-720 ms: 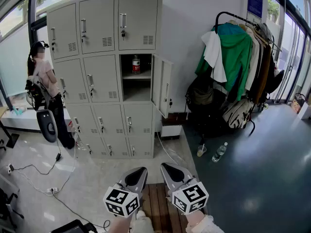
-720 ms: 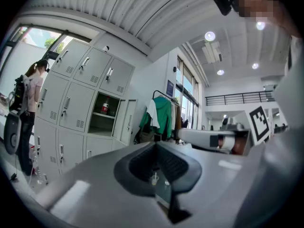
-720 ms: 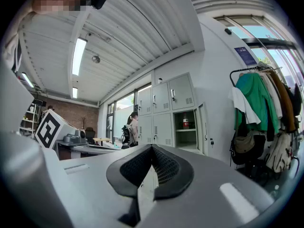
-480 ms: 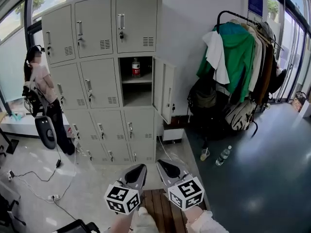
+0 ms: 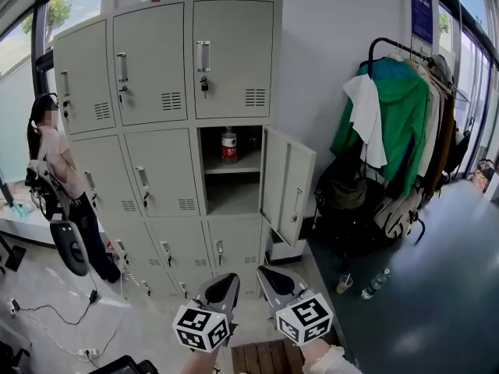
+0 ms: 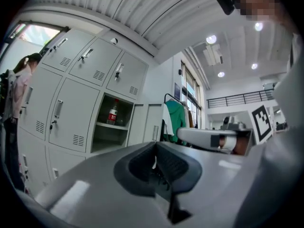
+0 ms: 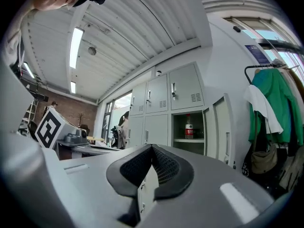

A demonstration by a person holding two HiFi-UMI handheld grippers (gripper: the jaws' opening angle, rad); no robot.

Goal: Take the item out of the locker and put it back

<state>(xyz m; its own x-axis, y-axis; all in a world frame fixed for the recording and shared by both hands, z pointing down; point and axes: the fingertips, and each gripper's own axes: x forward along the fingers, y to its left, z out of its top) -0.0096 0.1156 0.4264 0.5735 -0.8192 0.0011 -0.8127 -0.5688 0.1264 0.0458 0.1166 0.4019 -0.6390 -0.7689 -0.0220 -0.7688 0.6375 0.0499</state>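
- I hold two grippers low and side by side, both pointing level toward the lockers; my left gripper (image 5: 225, 280) has its two pads pressed together with nothing between them; my right gripper (image 5: 270, 274) is the same, closed tight on nothing.
- Each gripper carries one marker cube, two in all; the left cube (image 5: 201, 326) and the right cube (image 5: 306, 318) show black-and-white square patterns, no letters.
- One grey locker bank (image 5: 156, 68) stands ahead, three doors across its top row; the lowest doors sit behind my grippers, so I cannot count them all.
- One open door (image 5: 287, 184), right column, second row, is swung out to the right; every other door I can see is closed.
- One bottle (image 5: 228, 145) stands upright on the shelf (image 5: 243, 164) inside that open compartment, well apart from both grippers; it wears one red label; its print is too small to read.
- One key (image 5: 203, 86) hangs from the lock of the top right door.
- One blue sign (image 5: 422, 14) is high on the wall at right; its writing is too small to read.
- One clothes rack (image 5: 390, 44) stands right of the lockers, crowded with garments; one green jacket (image 5: 404, 115); one white garment (image 5: 365, 119) in front of it.
- On the dark floor near the rack: one cup (image 5: 344, 284) and one clear plastic bottle (image 5: 380, 278) just beside it.
- One person (image 5: 54, 154) stands left of the lockers.
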